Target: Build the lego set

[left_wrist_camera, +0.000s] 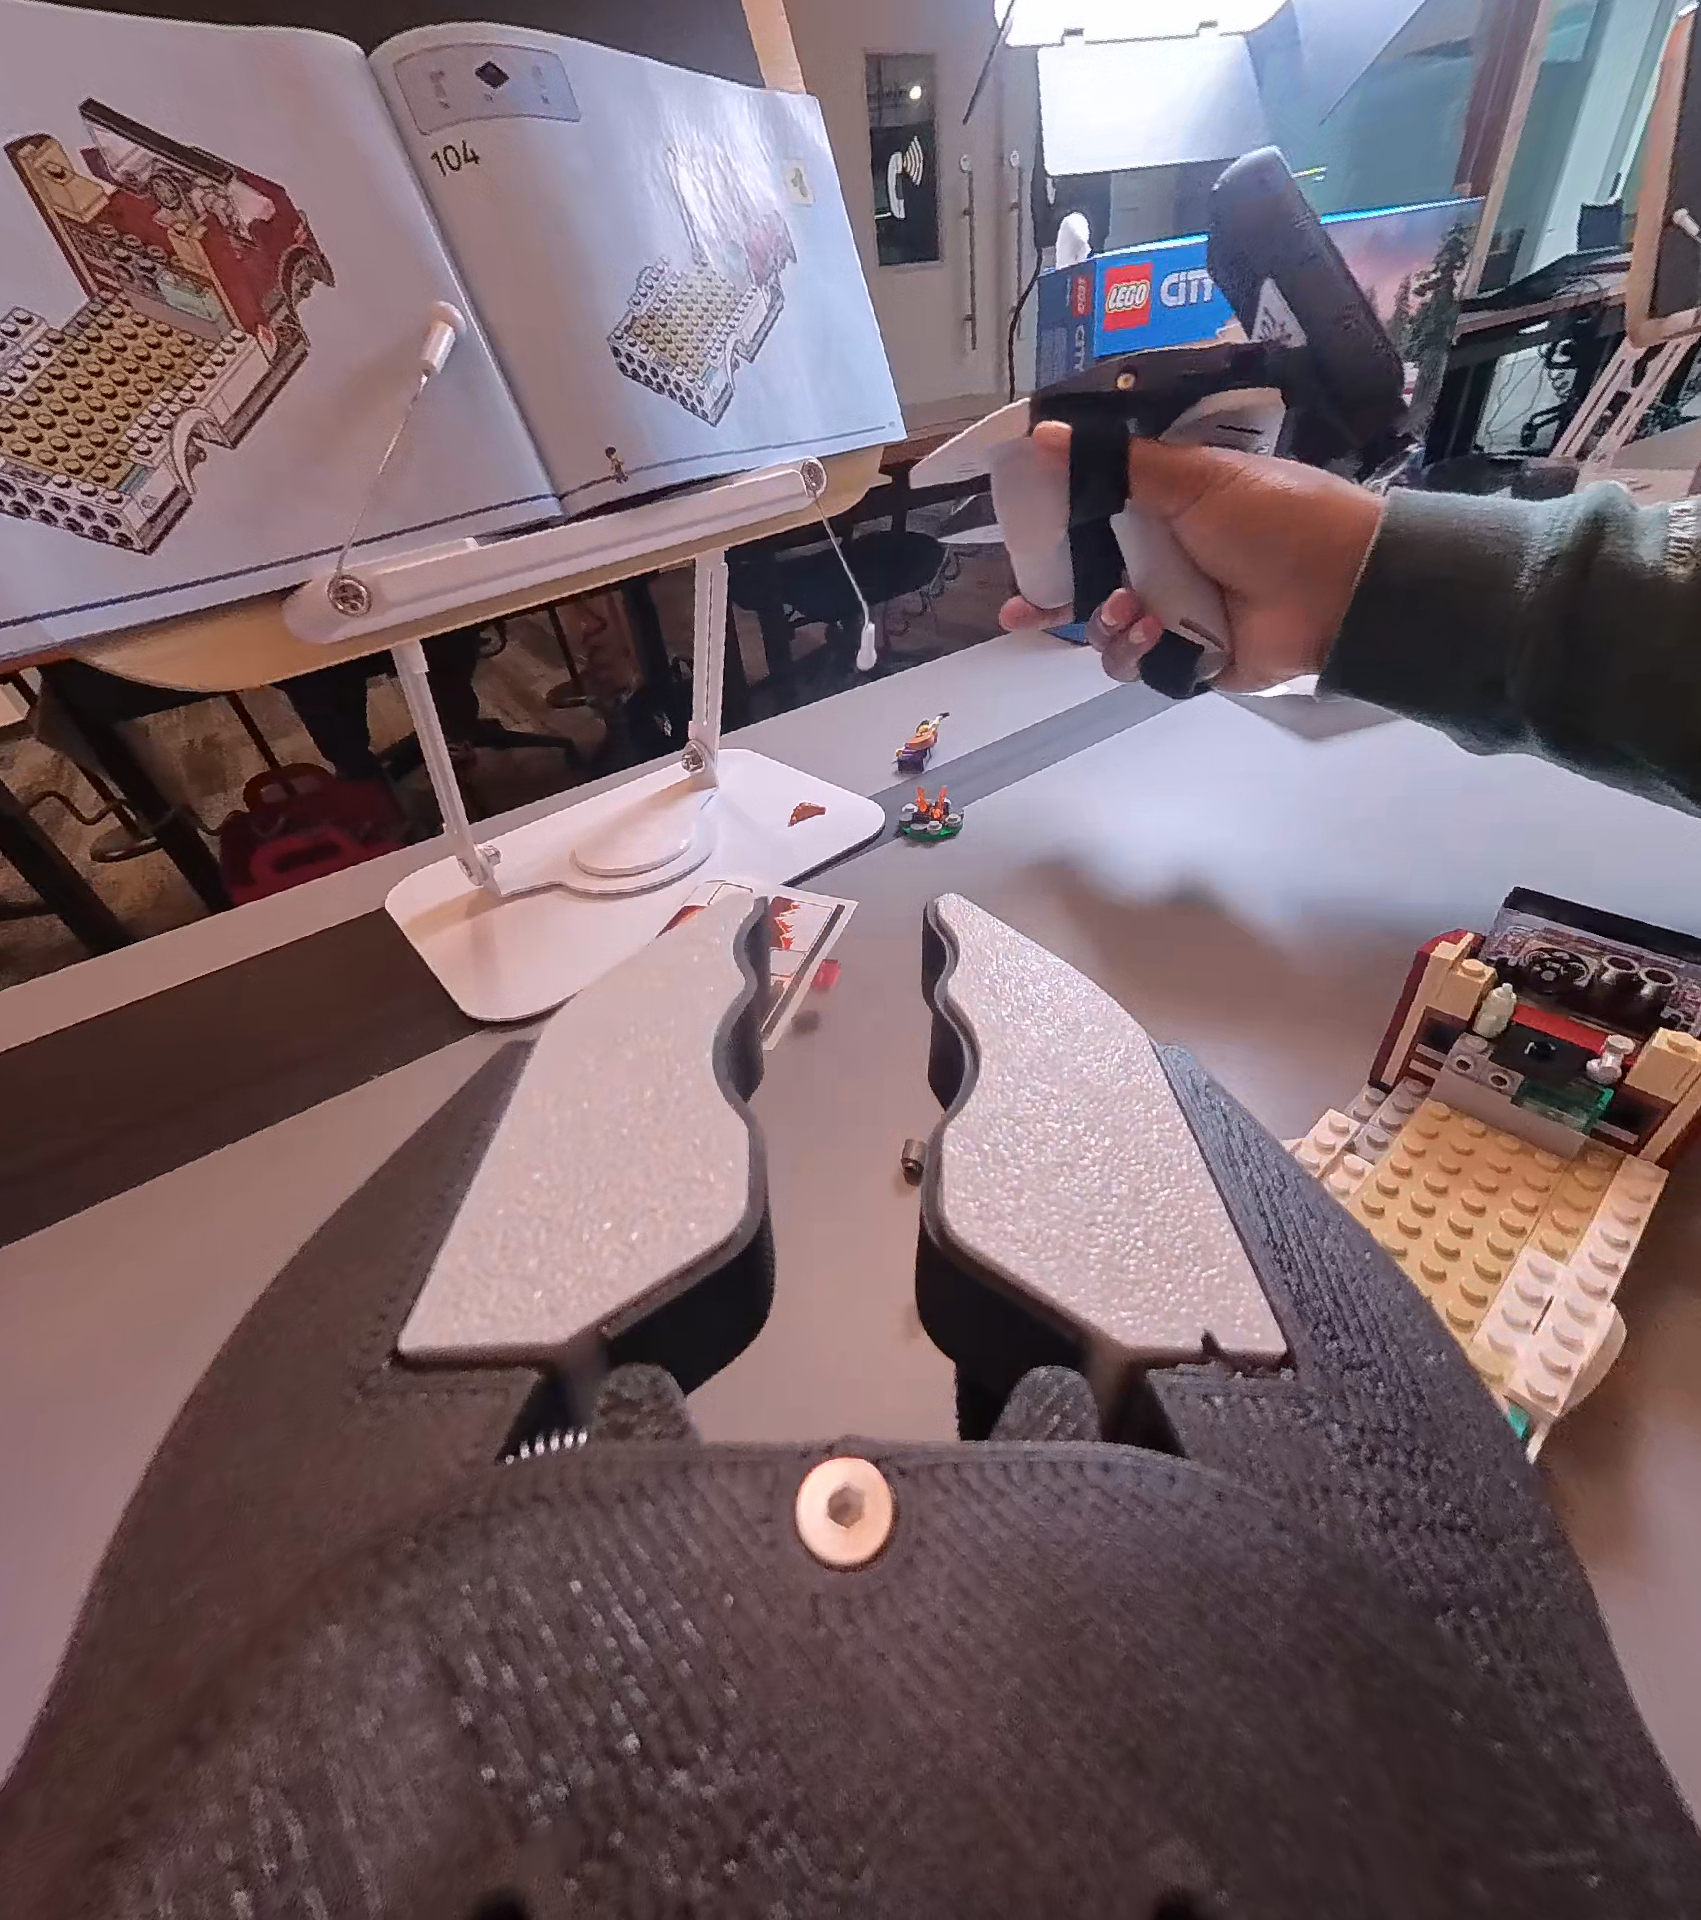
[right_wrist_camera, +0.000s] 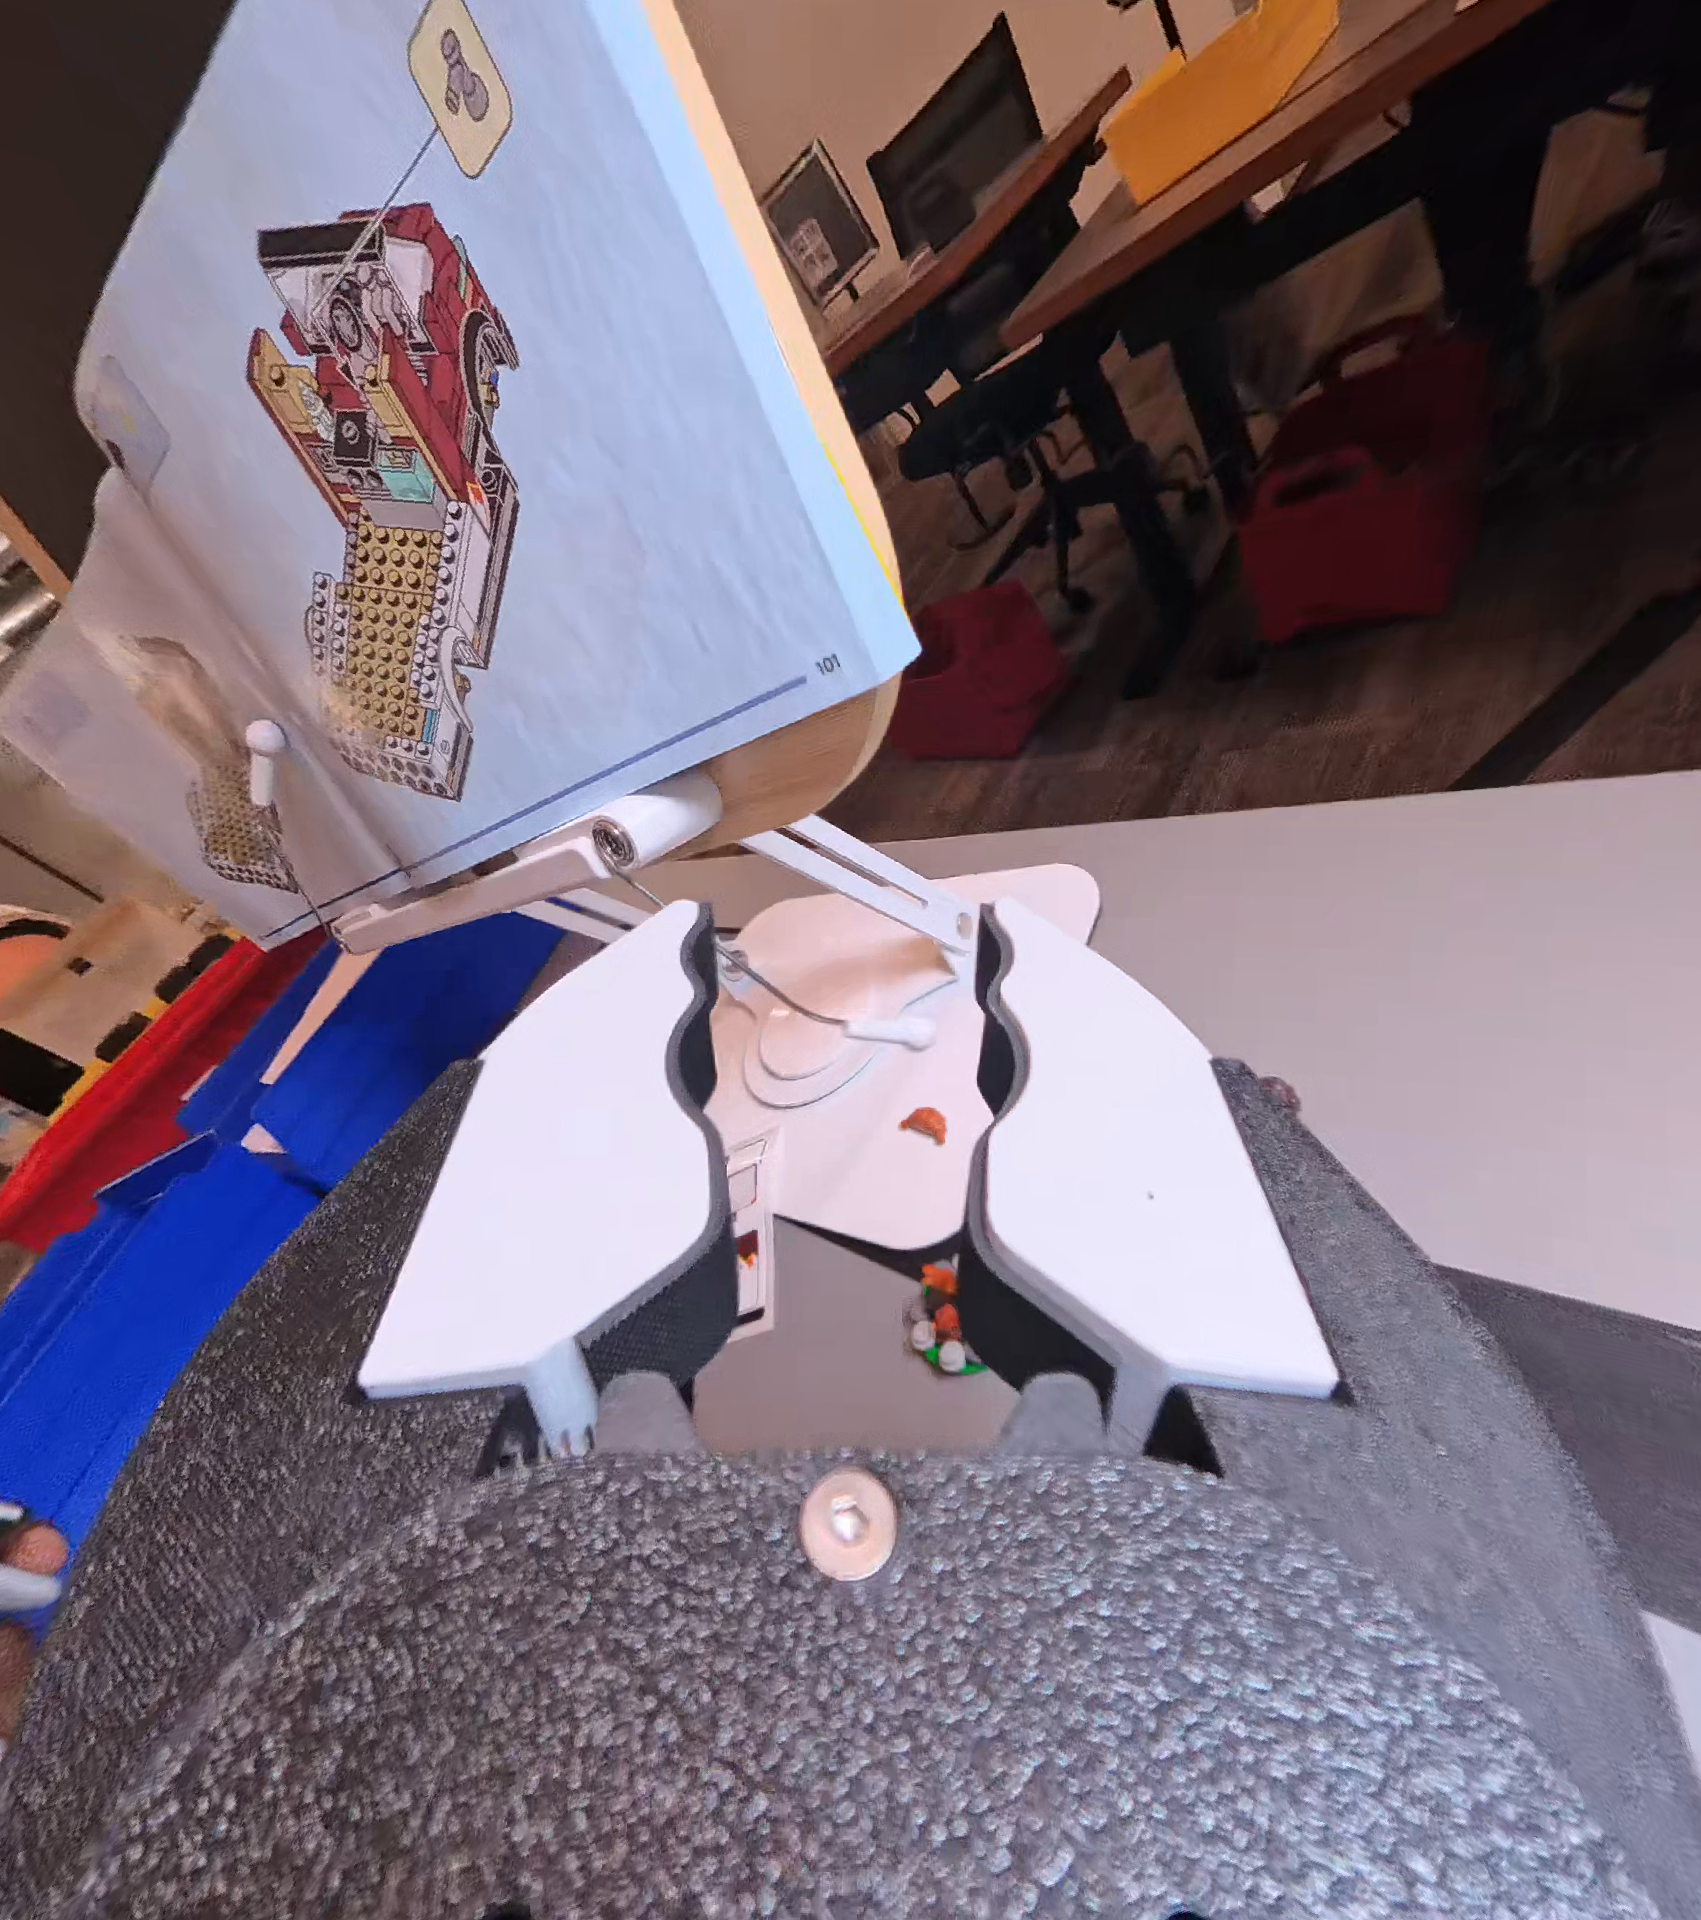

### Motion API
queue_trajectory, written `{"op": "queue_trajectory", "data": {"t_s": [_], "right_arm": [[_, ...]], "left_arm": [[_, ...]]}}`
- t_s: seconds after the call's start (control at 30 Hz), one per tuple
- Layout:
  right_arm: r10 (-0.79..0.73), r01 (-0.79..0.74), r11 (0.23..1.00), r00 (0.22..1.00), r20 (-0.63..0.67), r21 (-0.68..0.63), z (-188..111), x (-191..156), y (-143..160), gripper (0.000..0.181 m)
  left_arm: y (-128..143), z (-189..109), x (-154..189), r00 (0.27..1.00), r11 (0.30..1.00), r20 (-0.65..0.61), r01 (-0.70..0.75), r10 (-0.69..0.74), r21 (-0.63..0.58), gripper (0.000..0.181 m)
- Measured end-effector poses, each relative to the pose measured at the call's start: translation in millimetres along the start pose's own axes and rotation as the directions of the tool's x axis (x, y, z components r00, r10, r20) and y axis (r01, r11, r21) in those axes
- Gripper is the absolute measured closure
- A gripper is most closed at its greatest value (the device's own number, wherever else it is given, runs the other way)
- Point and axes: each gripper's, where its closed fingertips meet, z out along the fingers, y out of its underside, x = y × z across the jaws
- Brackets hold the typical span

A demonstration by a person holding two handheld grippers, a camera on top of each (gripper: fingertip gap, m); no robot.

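Observation:
A part-built Lego vehicle [left_wrist_camera: 1511, 1122], tan studded floor with a dark red and tan cab, sits on the table at the right of the left wrist view. My left gripper [left_wrist_camera: 841, 914] is open and empty, low over the table left of the model. A small grey piece [left_wrist_camera: 912, 1161] lies between its fingers. The other gripper [left_wrist_camera: 1178, 436] is held in a hand, raised near the instruction booklet [left_wrist_camera: 326, 312]. In the right wrist view my right gripper [right_wrist_camera: 846, 914] is open and empty, pointing at the booklet [right_wrist_camera: 534, 436] and its stand's base [right_wrist_camera: 877, 1164].
The white book stand [left_wrist_camera: 638, 831] carries a small orange piece [left_wrist_camera: 807, 814] on its base. A sticker sheet [left_wrist_camera: 794, 945], a tiny red piece [left_wrist_camera: 828, 972], a small green campfire build [left_wrist_camera: 929, 816] and a minifigure [left_wrist_camera: 919, 743] lie nearby. A blue Lego box [left_wrist_camera: 1137, 301] stands behind. Spacing between my two grippers at the tips: around 30 cm. Measured from the fingertips, the part-built Lego vehicle [left_wrist_camera: 1511, 1122] is 15 cm or so from the left gripper and 30 cm from the right.

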Motion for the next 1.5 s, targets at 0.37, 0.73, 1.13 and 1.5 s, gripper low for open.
{"op": "queue_trajectory", "data": {"t_s": [0.37,0.73,1.13,1.5], "right_arm": [[-0.534,0.542,0.839,0.837,-0.119,0.047,1.3,-52.1,-41.8,0.136],[-0.763,0.776,0.629,0.604,-0.230,-0.048,35.2,-61.1,-81.3,0.115],[-0.794,0.799,0.592,0.555,-0.247,-0.109,37.6,-52.3,-75.8,0.115],[-0.815,0.821,0.561,0.523,-0.249,-0.109,36.7,-56.0,-88.5,0.114]], "left_arm": [[-80.8,106.4,-84.9,0.959,0.979,0.203,-0.180,0.196,-0.092,0.153],[-81.7,164.7,-150.9,0.926,0.958,0.283,-0.191,0.248,-0.216,0.180],[-25.9,95.2,-191.9,0.848,0.901,0.330,0.434,-0.415,0.020,0.154],[-97.1,126.7,-123.8,0.971,1.000,0.239,-0.011,0.011,-0.002,0.155]]}}
